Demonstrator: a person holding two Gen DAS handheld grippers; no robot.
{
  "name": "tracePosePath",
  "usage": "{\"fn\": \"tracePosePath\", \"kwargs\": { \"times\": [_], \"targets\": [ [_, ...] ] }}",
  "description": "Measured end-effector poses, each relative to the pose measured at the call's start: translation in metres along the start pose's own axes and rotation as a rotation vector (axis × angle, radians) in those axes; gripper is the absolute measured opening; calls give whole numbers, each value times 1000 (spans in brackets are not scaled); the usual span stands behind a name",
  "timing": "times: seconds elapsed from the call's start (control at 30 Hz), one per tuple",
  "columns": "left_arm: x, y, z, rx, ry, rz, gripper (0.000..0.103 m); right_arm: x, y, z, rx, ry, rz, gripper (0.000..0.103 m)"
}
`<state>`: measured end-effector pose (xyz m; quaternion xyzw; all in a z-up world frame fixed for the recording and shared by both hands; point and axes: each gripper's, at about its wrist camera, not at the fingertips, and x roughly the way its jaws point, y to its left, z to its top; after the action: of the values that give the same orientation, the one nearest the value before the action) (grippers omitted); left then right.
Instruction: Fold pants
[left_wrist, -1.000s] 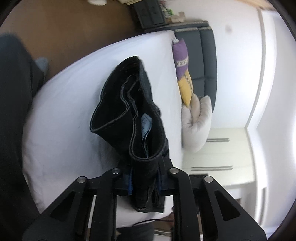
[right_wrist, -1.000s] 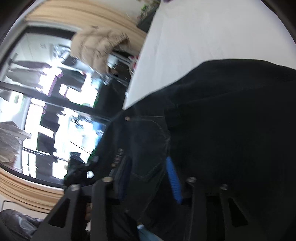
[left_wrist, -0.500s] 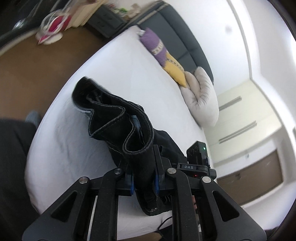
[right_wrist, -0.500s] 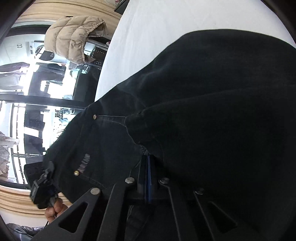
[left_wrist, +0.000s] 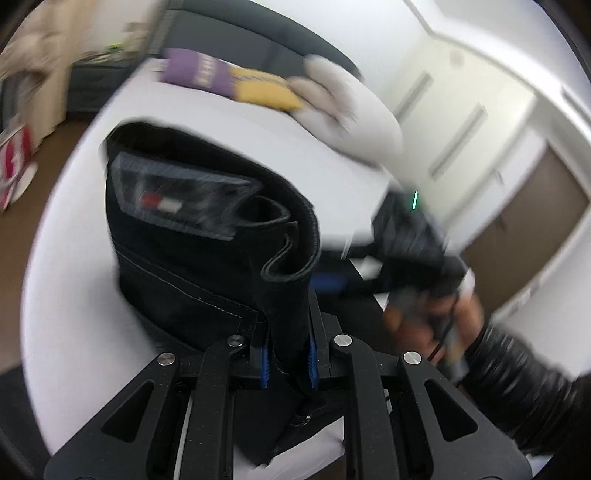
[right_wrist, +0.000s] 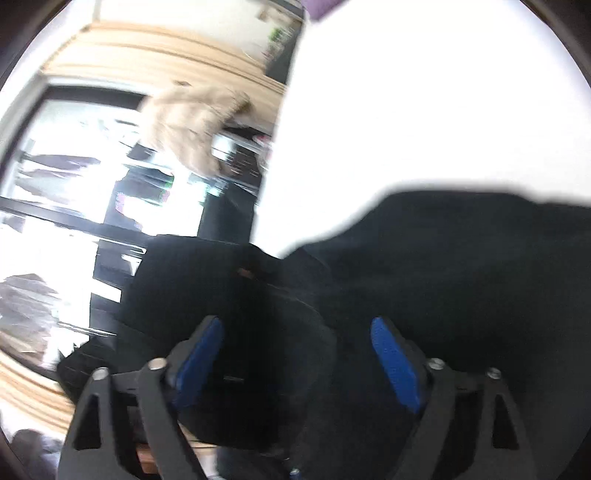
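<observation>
- Near the front edge of the bed (left_wrist: 74, 258), the pants (left_wrist: 192, 258) stand bunched in a dark heap on the white sheet, with the waistband and its inner label turned up toward the left wrist camera.
- Left gripper (left_wrist: 288, 363): nearly closed, clamping a thick fold of the pants between its blue pads.
- Right gripper (right_wrist: 295, 354): spread wide, blue pads well apart, with dark cloth of the pants (right_wrist: 461, 280) lying between and beyond them. It grips nothing.
- The right hand (left_wrist: 432, 317) is visible in the left wrist view, beside the heap toward the right edge of the bed.
- Both views are motion-blurred, so fine detail of seams and layers cannot be read.
- Risk: with only one clamp engaged, the free side of the garment is likely to sag and the layers to shift out of line, giving a crooked fold.
- Risk: the clamped fold is bulky; an inner layer may slip out of the pads if it is pulled sharply.
- Risk: pillows (left_wrist: 280, 88) lie at the far edge; a long sweep could drag cloth against them.
- Containers: none are visible.
</observation>
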<state>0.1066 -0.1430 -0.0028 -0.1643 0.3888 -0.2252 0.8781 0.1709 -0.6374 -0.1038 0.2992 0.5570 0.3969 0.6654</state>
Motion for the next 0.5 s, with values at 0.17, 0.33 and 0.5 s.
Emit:
{"fn": "tracePosePath", "kwargs": {
  "times": [0.17,0.33,0.5],
  "targets": [
    [70,-54,-3,136,103,-41,12,-52,12,-3,-67,-24,-24,95],
    [129,-94,-20,255,211,-43,10,-55,-5,-13,-38,-2,-105,94],
    [154,-106,-23,286,243,-27,10,-32,-46,-22,55,75,-237,57]
  ]
}}
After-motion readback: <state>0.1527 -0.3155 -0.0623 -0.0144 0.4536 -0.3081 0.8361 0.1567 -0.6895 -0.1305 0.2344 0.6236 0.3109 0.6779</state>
